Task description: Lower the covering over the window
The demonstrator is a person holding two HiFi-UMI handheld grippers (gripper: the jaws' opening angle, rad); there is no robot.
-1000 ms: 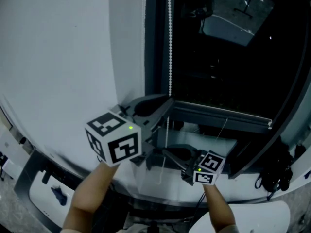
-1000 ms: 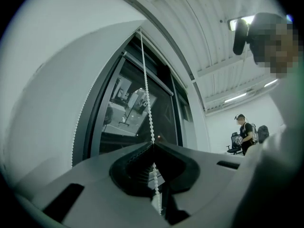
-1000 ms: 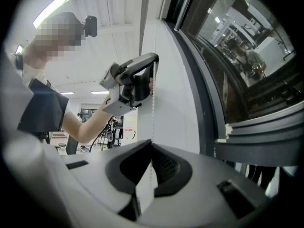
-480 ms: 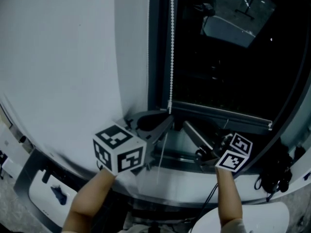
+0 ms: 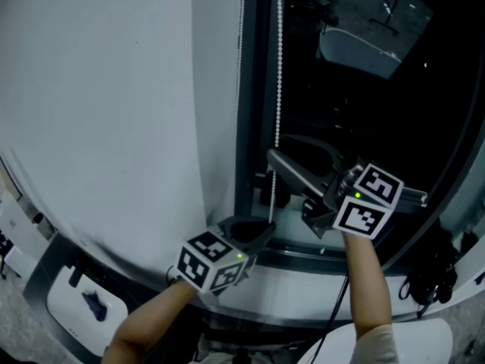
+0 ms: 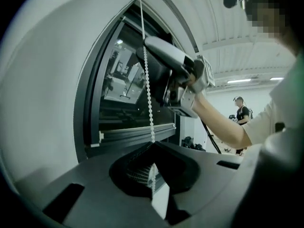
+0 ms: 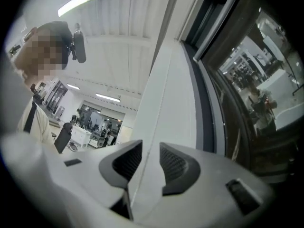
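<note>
A white bead chain (image 5: pixel 278 67) hangs down the left side of the dark window (image 5: pixel 364 97). My left gripper (image 5: pixel 261 230) sits low by the sill, shut on the chain; in the left gripper view the chain (image 6: pixel 148 94) runs straight down into my left gripper (image 6: pixel 153 148). My right gripper (image 5: pixel 276 149) is higher up, its tips beside the chain. Its jaws have just been opening. In the right gripper view my right gripper (image 7: pixel 150 146) shows a clear gap; a thin line crosses it and no pad touches anything. The covering's bottom rail (image 6: pixel 137 134) lies low across the window.
A white wall (image 5: pixel 114 89) fills the left, and the dark window frame (image 5: pixel 254 89) stands beside the chain. The sill (image 5: pixel 303 268) runs under both grippers. Black cables (image 5: pixel 428 279) hang at the lower right. A person (image 6: pixel 241 110) stands far back in the room.
My left gripper has sunk along the window with the chain in its jaws. My right gripper has risen from below the left one to above it, and its jaws have parted.
</note>
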